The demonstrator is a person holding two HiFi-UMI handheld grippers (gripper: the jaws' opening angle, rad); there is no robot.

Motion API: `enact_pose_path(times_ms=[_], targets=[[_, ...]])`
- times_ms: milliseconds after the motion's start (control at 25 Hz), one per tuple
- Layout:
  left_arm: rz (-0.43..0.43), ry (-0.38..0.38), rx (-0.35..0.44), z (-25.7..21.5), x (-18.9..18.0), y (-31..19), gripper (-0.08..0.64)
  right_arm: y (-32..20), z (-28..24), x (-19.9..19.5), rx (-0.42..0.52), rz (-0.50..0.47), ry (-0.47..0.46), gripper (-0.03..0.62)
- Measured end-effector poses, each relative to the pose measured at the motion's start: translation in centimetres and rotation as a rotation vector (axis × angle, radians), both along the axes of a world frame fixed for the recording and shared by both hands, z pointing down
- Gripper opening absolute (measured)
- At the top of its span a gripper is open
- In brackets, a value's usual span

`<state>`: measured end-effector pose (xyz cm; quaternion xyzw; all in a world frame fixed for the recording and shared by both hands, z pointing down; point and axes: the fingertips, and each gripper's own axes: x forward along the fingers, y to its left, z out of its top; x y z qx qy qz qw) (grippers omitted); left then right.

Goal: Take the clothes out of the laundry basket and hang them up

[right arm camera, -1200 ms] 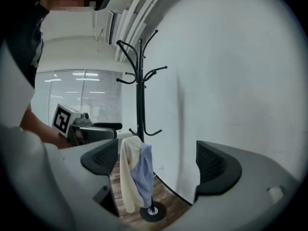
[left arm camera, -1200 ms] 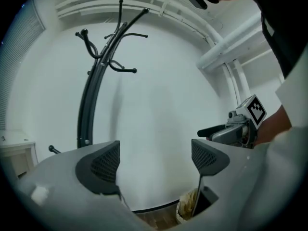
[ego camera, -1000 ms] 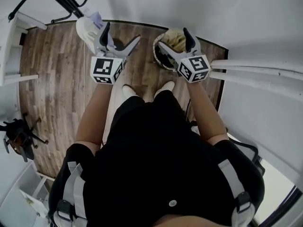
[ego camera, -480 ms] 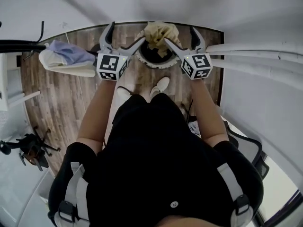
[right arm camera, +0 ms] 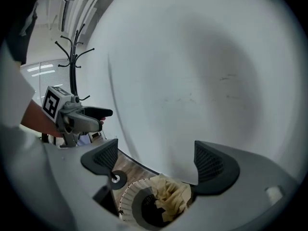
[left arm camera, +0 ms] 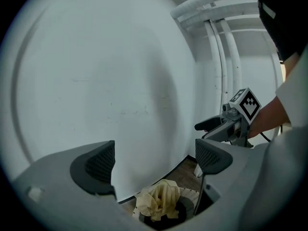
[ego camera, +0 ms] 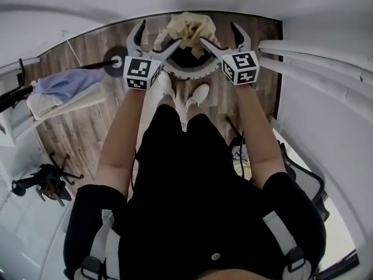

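As both grippers hover over the laundry basket [ego camera: 187, 72], neither holds anything. Left gripper [ego camera: 158, 37]: jaws wide apart, empty. Right gripper [ego camera: 218, 35]: jaws wide apart, empty. The basket stands on the wood floor [ego camera: 76, 133] by the white wall, just ahead of the person's shoes [ego camera: 198, 94]. A crumpled tan cloth [ego camera: 190, 27] is heaped in it, rising above the rim.

View comparison:
- Head view only: a lilac garment [ego camera: 60, 83] lies on a pale board [ego camera: 67, 105] at left, well apart from the basket. White pipes [ego camera: 317, 56] run along the wall at right.
- Left gripper view: the cloth sits low between the jaws, well beneath them and not touched. The right gripper appears at right with the pipes rising behind it.
- Right gripper view: same cloth and the slotted basket rim below the jaws. A black coat stand [right arm camera: 74, 52] rises at left, its hooked top out of the head view. Its round base [right arm camera: 114, 178] is on the floor near the basket.

Change against earlier frames:
- One second ago the basket lay under the right gripper alone; now it is centred between both.
- More of its rim shows than half a second ago.
- The lilac garment was beside the left gripper; it now sits lower and farther left.
- Jaws stood apart throughout.
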<state>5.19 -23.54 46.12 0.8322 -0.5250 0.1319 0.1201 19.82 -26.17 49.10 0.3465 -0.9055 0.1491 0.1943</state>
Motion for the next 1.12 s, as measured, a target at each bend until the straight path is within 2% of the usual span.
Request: enact_pose_path(times_ms=[200, 400, 560, 920, 1120], targets=[[0.039, 0.02, -0.058, 7.6, -0.3, -4.3, 0.529, -3.3, 7.6, -0.6, -0.076, 0.059, 0.0, 0.483], [0.094, 0.021, -0.175, 17.5, -0.3, -7.8, 0.528, -6.5, 16.3, -0.8, -0.156, 0.106, 0.036, 0.464], [0.135, 0.003, -0.251, 24.6, 0.0, -10.1, 0.528, -8.8, 22.9, -1.0, -0.199, 0.1, 0.094, 0.446], [0.278, -0.063, -0.399, 35.6, 2.3, -12.7, 0.528, -10.0, 34.3, -1.0, -0.279, -0.013, 0.281, 0.394], [0.387, -0.177, -0.481, 40.9, 3.2, -12.5, 0.509, -9.7, 38.6, -1.4, -0.331, -0.126, 0.414, 0.379]])
